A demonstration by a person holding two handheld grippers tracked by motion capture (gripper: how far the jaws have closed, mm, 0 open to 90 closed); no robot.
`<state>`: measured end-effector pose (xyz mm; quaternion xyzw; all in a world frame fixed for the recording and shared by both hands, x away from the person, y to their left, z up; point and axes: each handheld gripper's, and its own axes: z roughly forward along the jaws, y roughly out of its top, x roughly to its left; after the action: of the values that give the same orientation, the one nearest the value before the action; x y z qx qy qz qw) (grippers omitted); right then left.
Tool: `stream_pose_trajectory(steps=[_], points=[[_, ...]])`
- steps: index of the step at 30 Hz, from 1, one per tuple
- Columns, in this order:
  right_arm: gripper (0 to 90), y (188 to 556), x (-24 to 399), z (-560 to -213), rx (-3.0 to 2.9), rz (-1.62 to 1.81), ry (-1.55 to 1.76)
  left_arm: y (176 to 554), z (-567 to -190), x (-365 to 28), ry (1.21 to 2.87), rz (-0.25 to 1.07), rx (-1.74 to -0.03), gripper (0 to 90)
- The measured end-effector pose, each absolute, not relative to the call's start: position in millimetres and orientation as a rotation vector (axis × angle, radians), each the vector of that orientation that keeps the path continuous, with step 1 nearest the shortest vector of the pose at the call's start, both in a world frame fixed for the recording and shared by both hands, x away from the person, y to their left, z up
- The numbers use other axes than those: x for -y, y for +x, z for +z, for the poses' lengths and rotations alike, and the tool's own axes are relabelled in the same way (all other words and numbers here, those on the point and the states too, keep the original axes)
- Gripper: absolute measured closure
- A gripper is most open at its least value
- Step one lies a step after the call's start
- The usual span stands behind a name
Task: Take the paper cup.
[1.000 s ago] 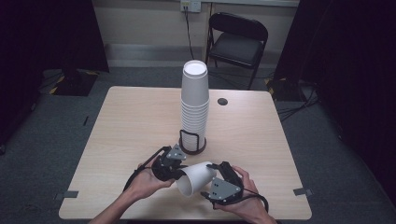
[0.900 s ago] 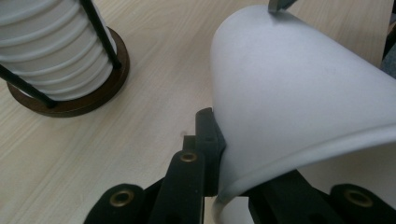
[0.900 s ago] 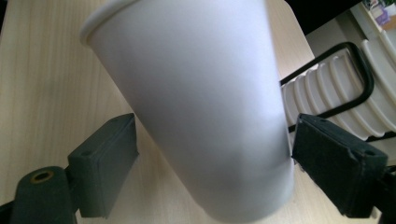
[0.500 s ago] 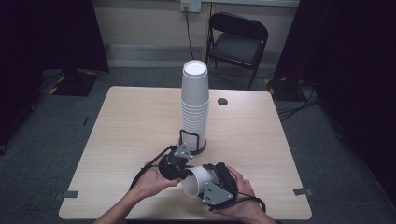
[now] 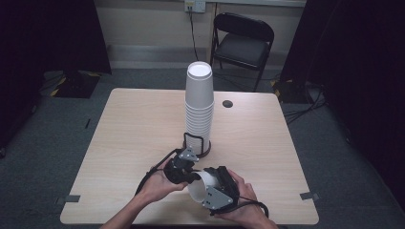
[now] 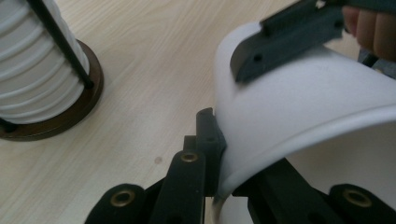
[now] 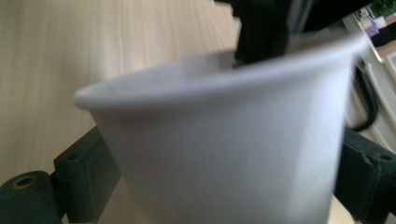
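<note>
A white paper cup lies on its side just above the table's near edge, held between both grippers. My left gripper is shut on the cup's rim, with one jaw outside the wall and one inside. My right gripper is shut across the cup's body, its fingers pressing on either side. One right-gripper finger lies along the top of the cup in the left gripper view.
A tall stack of white cups stands mouth down in a black wire holder with a round dark base, just beyond the grippers. A small black disc lies farther back on the wooden table. A folding chair stands behind it.
The two grippers have drawn a little closer together on the cup, and less of the cup shows between them. The stack has not moved.
</note>
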<state>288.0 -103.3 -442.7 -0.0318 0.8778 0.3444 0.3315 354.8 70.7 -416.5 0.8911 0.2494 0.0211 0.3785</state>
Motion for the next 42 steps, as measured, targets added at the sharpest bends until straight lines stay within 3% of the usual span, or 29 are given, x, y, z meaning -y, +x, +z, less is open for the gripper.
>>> stream_pose_trajectory(steps=[32, 42], points=[[10.7, 289, 99, -439, -2.257, 0.998, -0.064, 357, -423, -75, 2.168, 0.014, -0.659, 84.8], [11.0, 292, 107, -436, -2.242, 1.057, -0.003, 356, -425, -73, 2.141, 0.012, -0.656, 75.0]])
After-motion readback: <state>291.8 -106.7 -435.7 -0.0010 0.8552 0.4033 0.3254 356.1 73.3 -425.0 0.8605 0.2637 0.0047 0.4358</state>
